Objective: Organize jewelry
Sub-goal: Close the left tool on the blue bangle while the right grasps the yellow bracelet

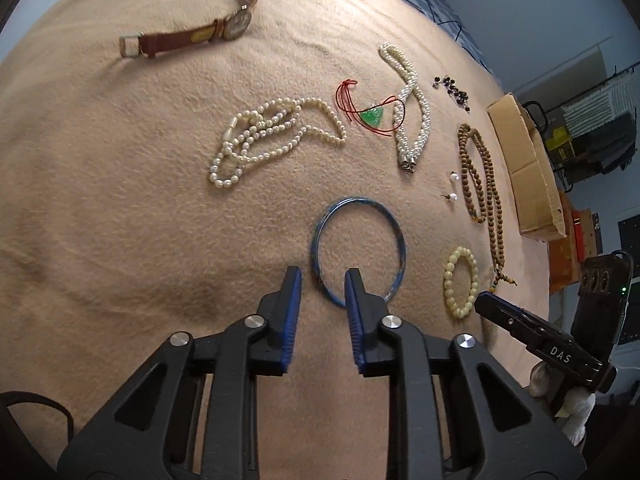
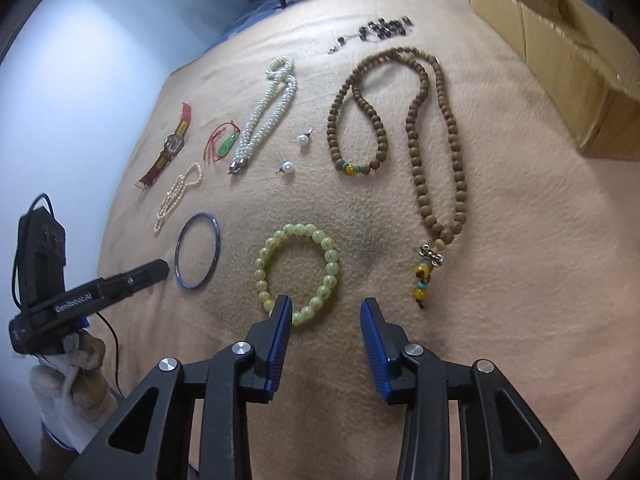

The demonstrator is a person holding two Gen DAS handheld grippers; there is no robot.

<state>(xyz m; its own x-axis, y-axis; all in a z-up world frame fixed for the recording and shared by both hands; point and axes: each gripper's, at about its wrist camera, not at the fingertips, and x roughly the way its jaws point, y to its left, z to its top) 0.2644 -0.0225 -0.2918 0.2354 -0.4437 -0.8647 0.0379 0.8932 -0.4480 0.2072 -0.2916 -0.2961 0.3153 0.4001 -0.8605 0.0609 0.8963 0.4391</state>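
Both my tongs hang released over the jewelry.
My left tongs (image 1: 322, 276) straddle the blue bangle's (image 1: 394, 226) rim; my right tongs (image 2: 326, 306) flank the pale green bead bracelet (image 2: 330, 256).

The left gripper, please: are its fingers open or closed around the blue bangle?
Open. The left gripper fingers straddle the blue bangle's near rim, with a gap showing.

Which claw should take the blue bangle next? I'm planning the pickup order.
Left. The left claw is open and straddles the bangle rim; the right claw is at the bead bracelet.
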